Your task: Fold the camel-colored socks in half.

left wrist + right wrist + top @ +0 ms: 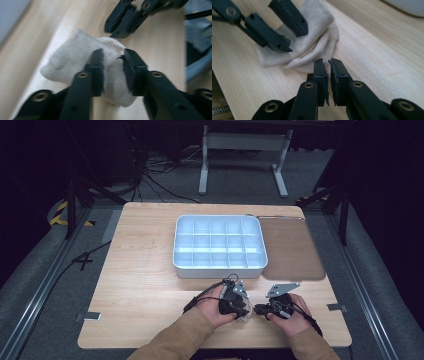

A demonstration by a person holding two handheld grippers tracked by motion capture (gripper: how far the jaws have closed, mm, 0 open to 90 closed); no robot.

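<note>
A crumpled off-white cloth (67,62) lies on the wooden table near its front edge, small in the high view (245,318). My left gripper (113,58) stands over it with its jaws apart, one on each side of a fold, the pads not pressing it. From the right gripper view the left gripper (298,40) hangs open just above the cloth (312,47). My right gripper (329,62) is shut, with a thin slit between its pads and nothing in it. Its tips point at the cloth's near edge. In the high view the two grippers (241,311) (258,310) face each other closely.
A white tray (218,270) divided into several empty compartments stands at the table's middle, beyond the hands. A brown mat (295,250) lies to its right. Bare wood stretches to the left of the hands. A table frame and cables are on the floor behind.
</note>
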